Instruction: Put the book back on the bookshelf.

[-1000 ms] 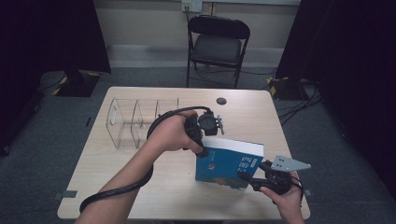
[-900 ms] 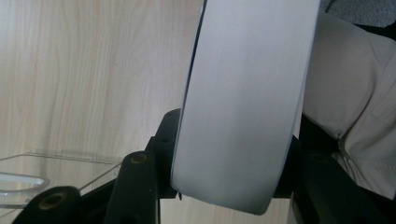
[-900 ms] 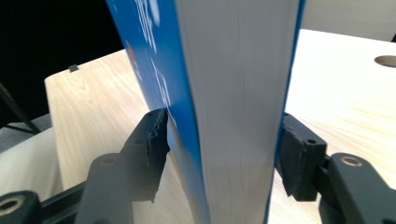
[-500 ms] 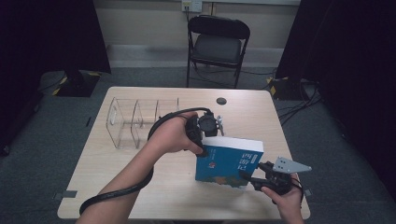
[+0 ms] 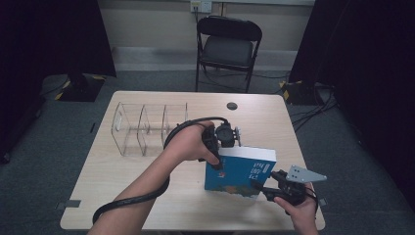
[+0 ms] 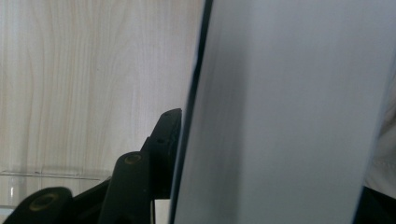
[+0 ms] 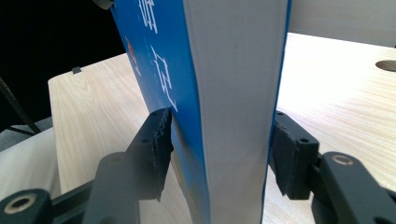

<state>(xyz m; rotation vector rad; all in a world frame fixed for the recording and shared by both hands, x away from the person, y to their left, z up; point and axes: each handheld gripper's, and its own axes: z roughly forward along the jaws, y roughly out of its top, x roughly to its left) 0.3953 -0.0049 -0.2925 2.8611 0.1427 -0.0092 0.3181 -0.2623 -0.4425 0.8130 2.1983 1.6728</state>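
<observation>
**Two grippers on one blue book**

Two grippers hold a blue book (image 5: pixel 242 174) on edge near the front right of the table (image 5: pixel 147 196). In the high view the book stands tilted, its blue cover with white lettering facing the person and its pale page block on top.

At the book's upper left corner is the left gripper (image 5: pixel 220 147), held in a hand (image 5: pixel 188 144) that reaches across the table with its cable looping back along the forearm. In the left gripper view one black jaw lies against the cover's edge and the pale page block (image 6: pixel 280 116) rises just in front of the camera; the other jaw is hidden behind the book, so whether this gripper clamps the book I cannot tell.

From the lower right, the right gripper (image 5: pixel 262 187) comes in, with its grey plate on top. In the right gripper view its jaws (image 7: pixel 219 144) sit on either side of the book (image 7: pixel 233 93), one on the blue cover and one on the back, closed onto it.

Beyond the left hand, a clear divided rack (image 5: pixel 147 127) stands on the table, well apart from the book.
</observation>
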